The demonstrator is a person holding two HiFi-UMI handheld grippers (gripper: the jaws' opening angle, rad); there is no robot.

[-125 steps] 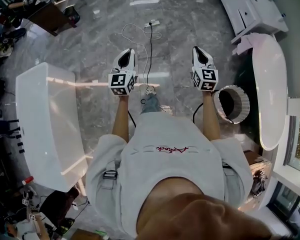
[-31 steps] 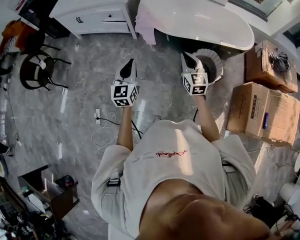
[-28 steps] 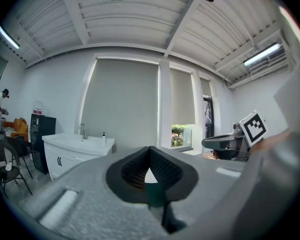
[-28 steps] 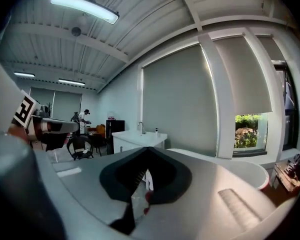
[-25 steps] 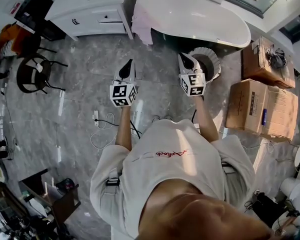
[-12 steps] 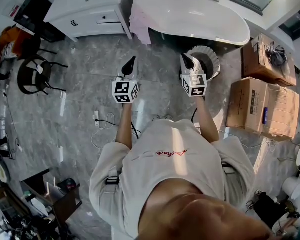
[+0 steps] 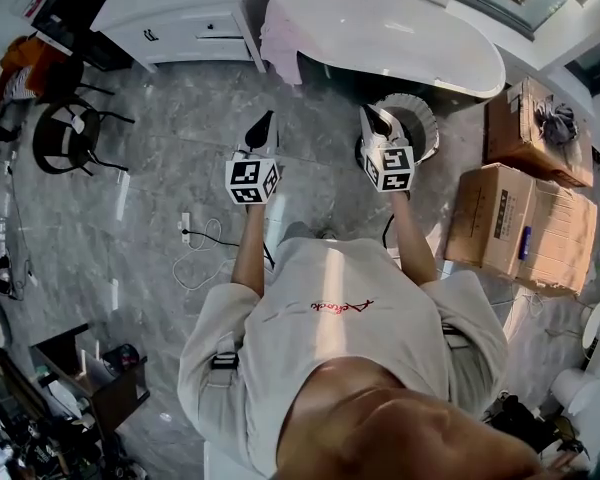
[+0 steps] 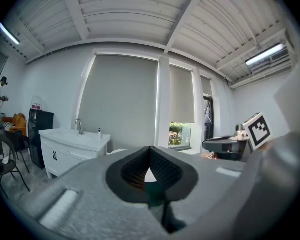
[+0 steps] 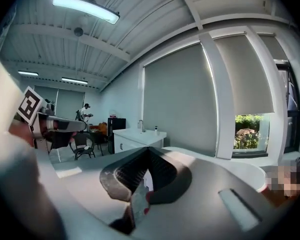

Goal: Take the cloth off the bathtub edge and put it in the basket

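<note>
Head view: cloth (image 7: 280, 40) on bathtub (image 7: 400, 28) end lies ahead, nearer left gripper (image 7: 264, 125) than right gripper (image 7: 372, 120); both closed, empty.

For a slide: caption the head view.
Left claw, right claw shut, facing white oval bathtub, pale pink cloth on its edge, white ribbed basket beside.

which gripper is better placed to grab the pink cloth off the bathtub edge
Left. The left gripper points toward the pink cloth draped over the white bathtub's left end; the right gripper is by the white ribbed basket, farther off. Both are shut.
</note>
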